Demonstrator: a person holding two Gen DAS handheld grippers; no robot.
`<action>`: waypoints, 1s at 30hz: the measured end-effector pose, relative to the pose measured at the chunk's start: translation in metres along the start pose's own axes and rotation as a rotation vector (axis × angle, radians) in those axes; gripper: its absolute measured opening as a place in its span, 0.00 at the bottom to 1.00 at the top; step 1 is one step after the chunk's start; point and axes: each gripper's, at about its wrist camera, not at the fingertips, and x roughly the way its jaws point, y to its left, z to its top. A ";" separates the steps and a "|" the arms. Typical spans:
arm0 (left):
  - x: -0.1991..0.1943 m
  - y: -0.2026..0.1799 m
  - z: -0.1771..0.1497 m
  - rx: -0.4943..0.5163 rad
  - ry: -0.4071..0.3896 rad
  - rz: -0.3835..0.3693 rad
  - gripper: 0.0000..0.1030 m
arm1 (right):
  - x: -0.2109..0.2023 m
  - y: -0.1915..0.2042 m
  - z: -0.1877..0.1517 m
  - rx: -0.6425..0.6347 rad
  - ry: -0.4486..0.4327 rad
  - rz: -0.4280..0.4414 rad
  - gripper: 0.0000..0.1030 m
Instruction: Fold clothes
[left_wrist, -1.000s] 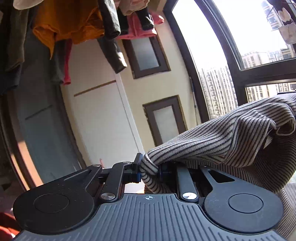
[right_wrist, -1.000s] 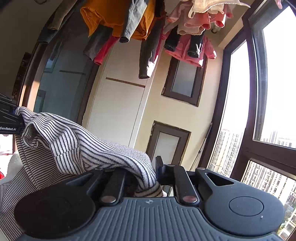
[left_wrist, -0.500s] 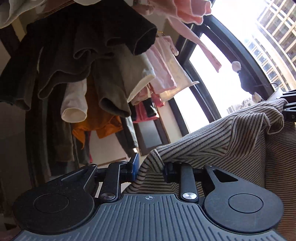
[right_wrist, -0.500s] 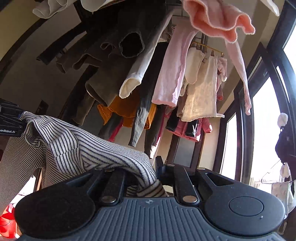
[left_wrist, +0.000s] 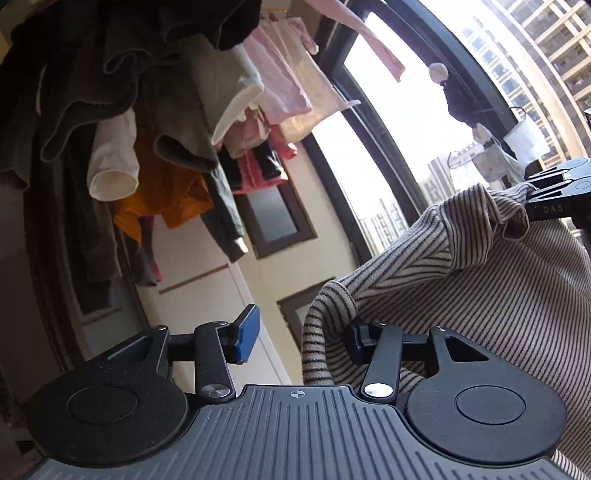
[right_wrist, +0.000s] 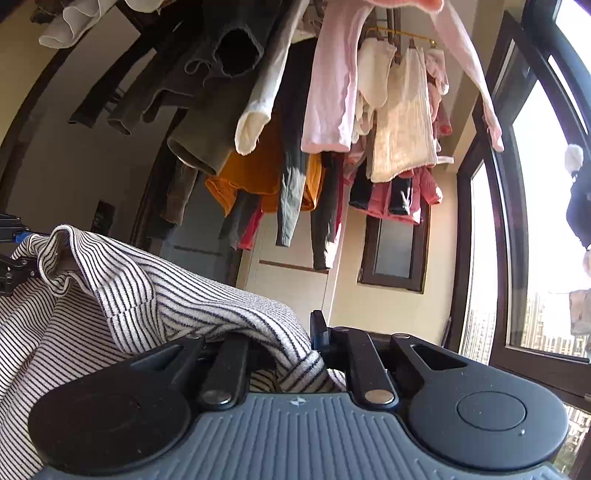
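Ribbed knit, cream with thin dark stripes: the striped knit garment (left_wrist: 491, 295) hangs in the air between the two handheld tools, its top edge strung from one to the other and its body falling below both cameras. It looks soft, stretchy and light, with no stiffness of its own, so it will sag and swing wherever it is not held (the deep droop along the top edge in the right wrist view says as much). The rib should give the pads good friction.

At the left gripper (left_wrist: 299, 341) the fingers stand spread, the blue pad (left_wrist: 245, 336) bare to one side, and the cloth only drapes over the other finger. The right gripper (right_wrist: 295, 345) has a fold of the garment (right_wrist: 177, 295) bunched between its fingers; they look closed on it, though the cloth hides the pinch itself.

I judge the thicker hemmed edge or a seam the best place to pinch, since a single layer mid-panel would stretch. Hanging laundry (right_wrist: 369, 129) in pink, orange and grey fills the space overhead, beside a dark-framed window (left_wrist: 369, 147).
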 end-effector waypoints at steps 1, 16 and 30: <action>0.026 0.000 -0.012 -0.004 0.039 -0.009 0.51 | 0.024 0.000 -0.013 0.023 0.056 -0.001 0.11; 0.252 0.022 -0.149 -0.130 0.407 -0.225 0.32 | 0.218 -0.003 -0.159 0.275 0.557 -0.078 0.13; 0.343 0.095 -0.166 -0.329 0.543 -0.008 0.69 | 0.280 -0.061 -0.200 0.422 0.615 -0.144 0.68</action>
